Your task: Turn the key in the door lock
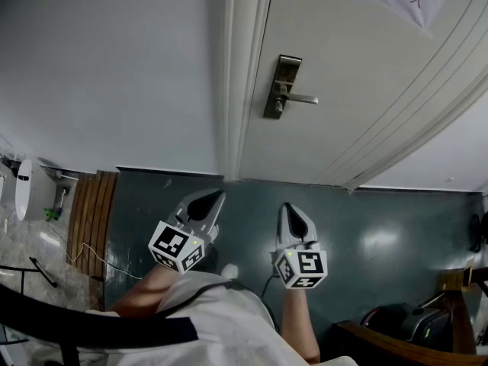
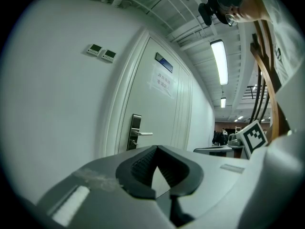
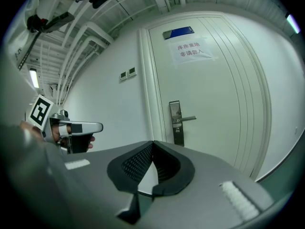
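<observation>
One pale door stands ahead of and above both pairs of fingers, well apart from them. Dark teal floor lies below them. Side by side, the left gripper and right gripper both point at the door, each with its fingers closed tip to tip on nothing. Far beyond the right fingers, almost straight ahead and to the right of the left ones, is the metal lock plate. Its lever handle juts rightward. What sits under the handle is too small to tell.
</observation>
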Tool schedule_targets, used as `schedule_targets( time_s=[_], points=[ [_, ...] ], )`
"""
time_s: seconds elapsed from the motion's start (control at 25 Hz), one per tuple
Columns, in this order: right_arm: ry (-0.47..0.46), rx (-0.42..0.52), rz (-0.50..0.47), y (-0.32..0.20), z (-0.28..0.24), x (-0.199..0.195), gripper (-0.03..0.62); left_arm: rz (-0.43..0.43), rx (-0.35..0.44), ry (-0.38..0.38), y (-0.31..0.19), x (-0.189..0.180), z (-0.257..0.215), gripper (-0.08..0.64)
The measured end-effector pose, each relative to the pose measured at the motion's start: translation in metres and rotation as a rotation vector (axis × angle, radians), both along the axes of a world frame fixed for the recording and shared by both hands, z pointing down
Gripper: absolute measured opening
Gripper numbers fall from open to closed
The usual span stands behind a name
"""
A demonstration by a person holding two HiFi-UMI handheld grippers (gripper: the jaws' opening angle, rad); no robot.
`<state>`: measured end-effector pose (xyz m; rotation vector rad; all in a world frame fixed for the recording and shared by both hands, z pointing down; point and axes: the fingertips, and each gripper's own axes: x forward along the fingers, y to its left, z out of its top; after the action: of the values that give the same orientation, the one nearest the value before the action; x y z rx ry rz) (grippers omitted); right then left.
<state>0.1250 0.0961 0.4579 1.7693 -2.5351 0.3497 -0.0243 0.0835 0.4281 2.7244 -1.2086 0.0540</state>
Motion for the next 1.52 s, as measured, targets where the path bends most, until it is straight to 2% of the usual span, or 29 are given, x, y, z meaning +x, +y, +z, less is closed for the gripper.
schedule_targets(
  time_s=[0.52, 1.08, 1.52],
  points=[
    [0.027, -0.02, 0.039, -0.078, -0.001, -0.009, 0.008, 0.083, -0.011, 0.026, -0.087, 0.007, -0.002, 0.003],
    [0.035, -0.058, 0.122, -0.156, 0.0, -0.015, 0.008, 0.222, -0.026, 0.044, -0.175, 0.016, -0.006, 0.003],
    [0.051, -0.07, 0.162, -0.197, 0.002, -0.038, 0.008, 0.265, -0.025, 0.051, -0.222, -0.005, -0.004, 0.003]
  ],
)
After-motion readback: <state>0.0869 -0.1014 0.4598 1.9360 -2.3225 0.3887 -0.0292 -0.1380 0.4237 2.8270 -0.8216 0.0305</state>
